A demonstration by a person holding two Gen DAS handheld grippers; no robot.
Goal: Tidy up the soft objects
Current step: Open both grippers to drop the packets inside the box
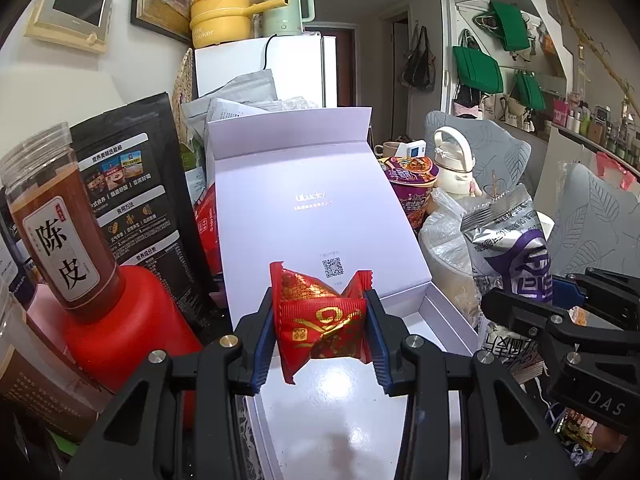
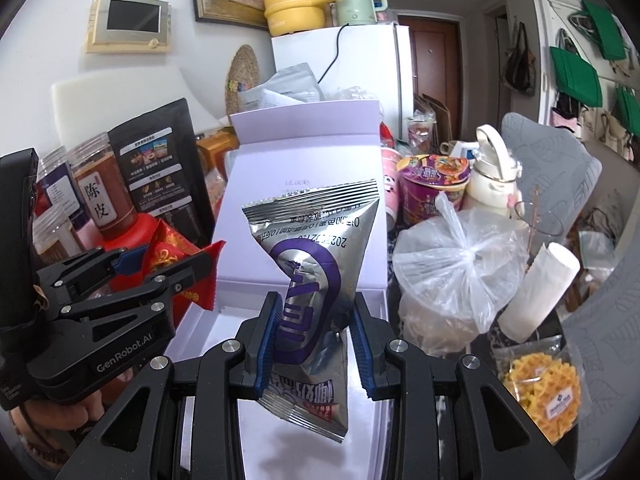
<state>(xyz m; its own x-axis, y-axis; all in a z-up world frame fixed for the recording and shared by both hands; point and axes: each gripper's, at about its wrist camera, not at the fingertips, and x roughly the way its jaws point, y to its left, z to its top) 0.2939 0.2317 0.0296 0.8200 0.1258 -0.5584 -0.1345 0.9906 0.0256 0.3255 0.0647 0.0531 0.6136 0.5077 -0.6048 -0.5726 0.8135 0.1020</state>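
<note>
Left gripper (image 1: 320,320) clenched on a red foil snack packet with gold print (image 1: 320,320); right gripper (image 2: 314,340) clenched on a silver-and-purple foil sachet (image 2: 308,280). Both packets hang above the open white cardboard gift box (image 1: 444,320) on a cluttered tabletop; white refrigerator (image 1: 280,64) behind.

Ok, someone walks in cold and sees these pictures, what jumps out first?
Two snack packets held up front: a red packet pinched in the left tongs, and a silver packet in the right tongs. Both hang over an open white box in the middle, hemmed in by clutter, with a red bottle to its left.
</note>
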